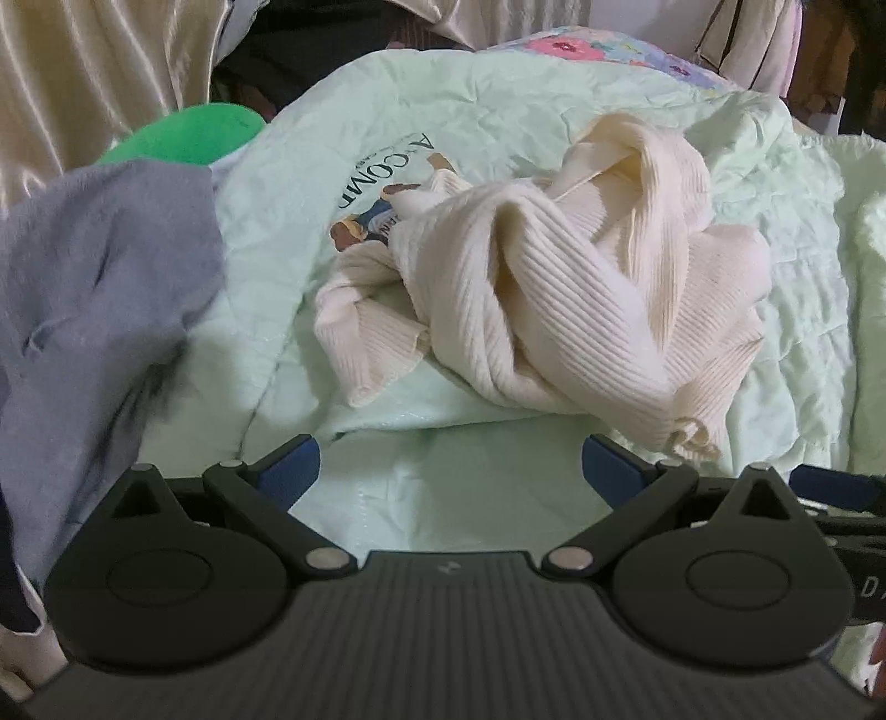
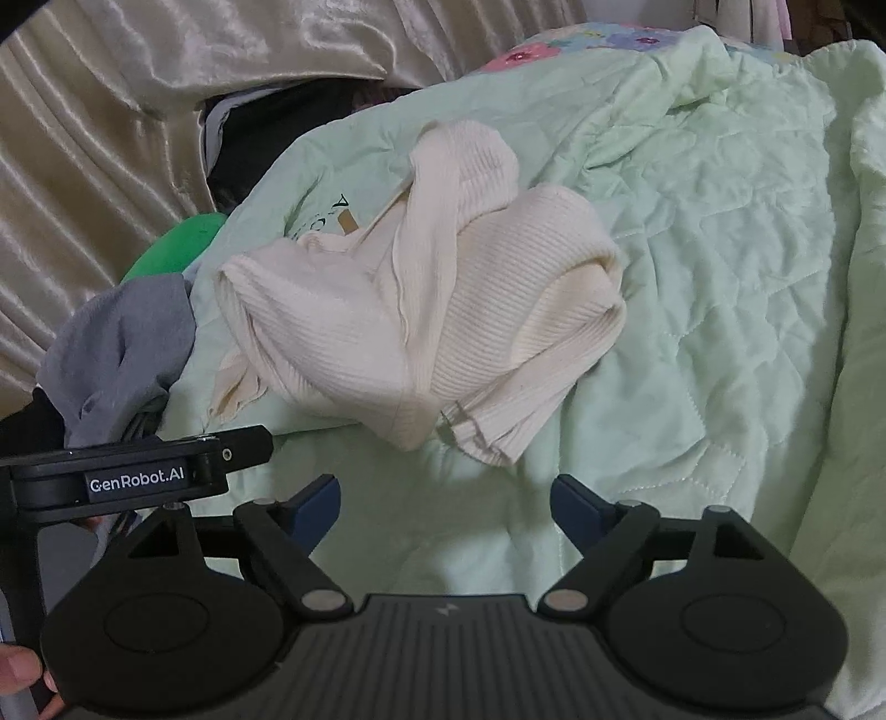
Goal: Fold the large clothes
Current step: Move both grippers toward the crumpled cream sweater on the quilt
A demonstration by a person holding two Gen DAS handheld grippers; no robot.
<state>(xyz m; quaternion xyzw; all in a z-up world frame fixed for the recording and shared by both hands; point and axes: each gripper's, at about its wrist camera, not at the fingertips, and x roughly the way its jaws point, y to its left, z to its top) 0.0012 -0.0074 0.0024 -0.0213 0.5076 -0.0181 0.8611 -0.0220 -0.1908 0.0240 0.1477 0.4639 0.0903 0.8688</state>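
Note:
A cream ribbed knit garment [image 1: 559, 288] lies crumpled in a heap on a pale green quilt [image 1: 487, 498]; it also shows in the right wrist view [image 2: 421, 310]. My left gripper [image 1: 451, 471] is open and empty, just short of the heap's near edge. My right gripper [image 2: 446, 509] is open and empty, just short of the garment's near cuff. The left gripper's body shows at the lower left of the right wrist view [image 2: 138, 476].
A grey garment [image 1: 94, 310] is piled at the left, with a green item [image 1: 183, 135] behind it. Shiny beige curtains [image 2: 111, 111] hang at the back left. A floral fabric [image 1: 598, 50] lies at the far edge. The quilt [image 2: 720, 277] extends to the right.

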